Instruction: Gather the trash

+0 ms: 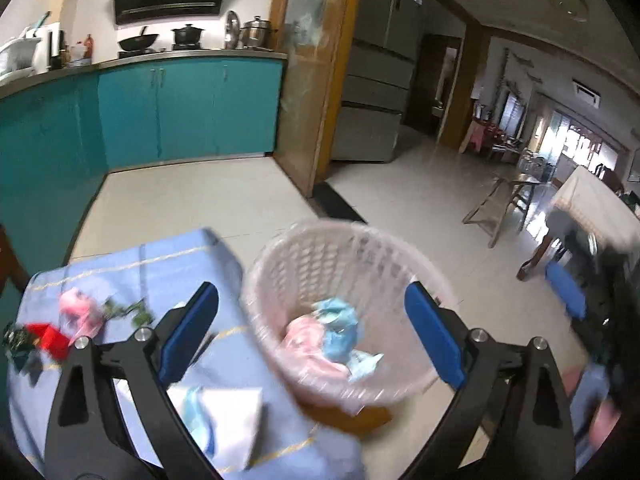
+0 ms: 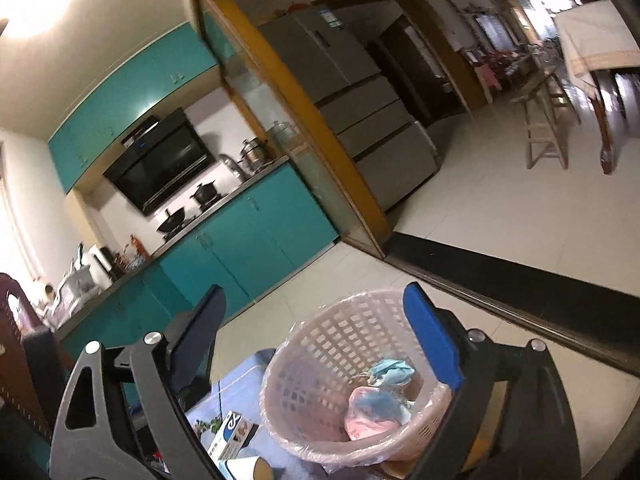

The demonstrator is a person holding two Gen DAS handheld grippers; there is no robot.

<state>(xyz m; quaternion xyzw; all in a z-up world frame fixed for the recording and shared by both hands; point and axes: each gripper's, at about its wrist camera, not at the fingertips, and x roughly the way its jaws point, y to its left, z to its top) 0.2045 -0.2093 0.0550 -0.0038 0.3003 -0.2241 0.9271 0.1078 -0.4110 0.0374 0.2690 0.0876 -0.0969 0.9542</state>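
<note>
Left gripper (image 1: 312, 336) and right gripper (image 2: 316, 340): fingers spread wide, empty. Pale pink lattice plastic basket (image 1: 344, 264) beside blue cloth-covered counter (image 1: 168, 256), holding crumpled pink and blue trash (image 1: 328, 332); more scraps on counter.

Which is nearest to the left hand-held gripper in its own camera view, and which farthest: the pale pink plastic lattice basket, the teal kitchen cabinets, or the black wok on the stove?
1. Pale pink plastic lattice basket: just ahead, between the open fingers.
2. Teal kitchen cabinets: across the floor, left.
3. Black wok: on the counter above them, against the wall.
</note>
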